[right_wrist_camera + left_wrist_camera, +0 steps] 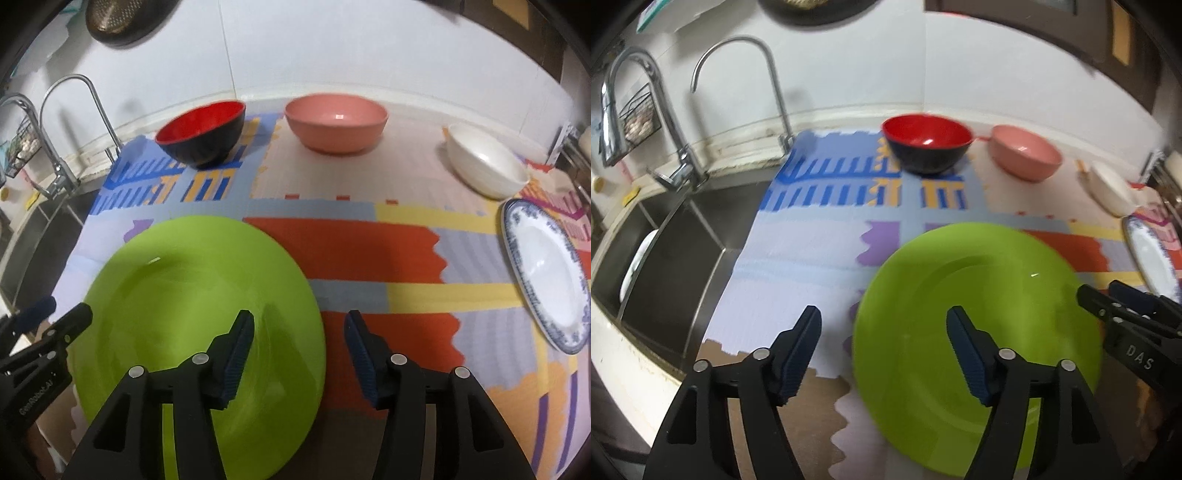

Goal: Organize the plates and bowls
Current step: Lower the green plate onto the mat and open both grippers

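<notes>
A lime green plate [979, 325] [184, 295] lies flat on the colourful mat at the near edge. My left gripper [884, 325] is open over the plate's left rim, with one finger above the plate and the other above the mat. My right gripper [299, 332] is open astride the plate's right rim, and its pads are clear of the rim. Each gripper shows in the other's view, the right gripper [1099, 290] and the left gripper [68, 306]. Behind the plate stand a red-and-black bowl [929, 147] [203, 133], a pink bowl [1025, 153] [336, 122] and a white bowl [1108, 188] [484, 162].
A white plate with a blue patterned rim [546, 273] [1148, 254] lies at the mat's right edge. On the left is a steel sink [676, 229] with a white dish [639, 262] in it, and two faucets [738, 66] stand behind it. The wall runs close behind the bowls.
</notes>
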`<action>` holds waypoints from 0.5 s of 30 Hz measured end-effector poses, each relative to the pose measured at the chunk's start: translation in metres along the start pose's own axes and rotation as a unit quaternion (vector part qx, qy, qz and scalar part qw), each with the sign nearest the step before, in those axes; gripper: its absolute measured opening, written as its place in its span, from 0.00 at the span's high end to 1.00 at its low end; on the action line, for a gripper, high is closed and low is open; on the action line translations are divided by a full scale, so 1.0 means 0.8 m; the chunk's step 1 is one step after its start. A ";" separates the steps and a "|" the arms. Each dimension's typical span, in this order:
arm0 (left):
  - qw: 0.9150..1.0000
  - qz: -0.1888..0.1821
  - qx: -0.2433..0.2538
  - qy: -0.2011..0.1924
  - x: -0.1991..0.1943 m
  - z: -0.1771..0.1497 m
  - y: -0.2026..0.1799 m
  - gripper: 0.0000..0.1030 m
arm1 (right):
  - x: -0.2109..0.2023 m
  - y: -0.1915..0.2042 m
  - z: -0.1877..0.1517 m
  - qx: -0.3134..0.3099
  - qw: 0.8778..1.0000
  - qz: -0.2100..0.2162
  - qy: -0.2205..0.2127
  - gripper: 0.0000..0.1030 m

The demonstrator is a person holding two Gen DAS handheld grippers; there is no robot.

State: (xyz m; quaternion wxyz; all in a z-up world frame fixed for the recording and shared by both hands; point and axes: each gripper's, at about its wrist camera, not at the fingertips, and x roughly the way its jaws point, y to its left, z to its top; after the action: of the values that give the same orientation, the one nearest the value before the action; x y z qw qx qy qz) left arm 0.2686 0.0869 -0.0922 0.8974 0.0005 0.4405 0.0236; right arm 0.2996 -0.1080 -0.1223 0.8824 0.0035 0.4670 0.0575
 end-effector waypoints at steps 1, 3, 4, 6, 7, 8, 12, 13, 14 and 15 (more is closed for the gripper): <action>1.000 -0.006 0.004 -0.008 -0.007 0.003 -0.003 0.25 | -0.005 -0.002 0.001 0.003 1.000 0.001 -0.004 0.49; 1.000 -0.012 0.013 -0.023 -0.018 0.008 -0.010 0.20 | -0.019 -0.006 0.001 0.012 1.000 0.000 -0.015 0.43; 0.999 -0.015 0.018 -0.031 -0.024 0.009 -0.014 0.18 | -0.024 -0.008 0.001 0.014 1.000 -0.002 -0.020 0.40; 0.998 -0.024 0.028 -0.048 -0.035 0.013 -0.021 0.15 | -0.040 -0.014 0.000 0.022 0.999 -0.012 -0.035 0.39; 0.998 -0.028 0.032 -0.053 -0.039 0.015 -0.025 0.13 | -0.046 -0.016 0.000 0.024 0.999 -0.018 -0.041 0.38; 0.997 -0.035 0.040 -0.060 -0.044 0.017 -0.030 0.12 | -0.054 -0.019 -0.002 0.026 0.998 -0.024 -0.048 0.36; 0.994 -0.051 0.061 -0.080 -0.058 0.021 -0.048 0.10 | -0.083 -0.032 -0.007 0.036 0.995 -0.047 -0.076 0.29; 0.993 -0.055 0.066 -0.085 -0.062 0.021 -0.053 0.09 | -0.092 -0.037 -0.009 0.041 0.994 -0.054 -0.084 0.28; 0.992 -0.059 0.071 -0.091 -0.066 0.023 -0.058 0.07 | -0.097 -0.040 -0.010 0.043 0.994 -0.057 -0.088 0.27; 0.990 -0.062 0.077 -0.096 -0.070 0.024 -0.065 0.06 | -0.104 -0.045 -0.011 0.047 0.992 -0.063 -0.093 0.26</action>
State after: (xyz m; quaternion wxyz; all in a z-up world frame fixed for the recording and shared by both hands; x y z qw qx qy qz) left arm 0.2516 0.0328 -0.0371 0.9327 0.0445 0.3516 -0.0667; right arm 0.2494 -0.1527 -0.0613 0.9229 0.0208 0.3840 -0.0213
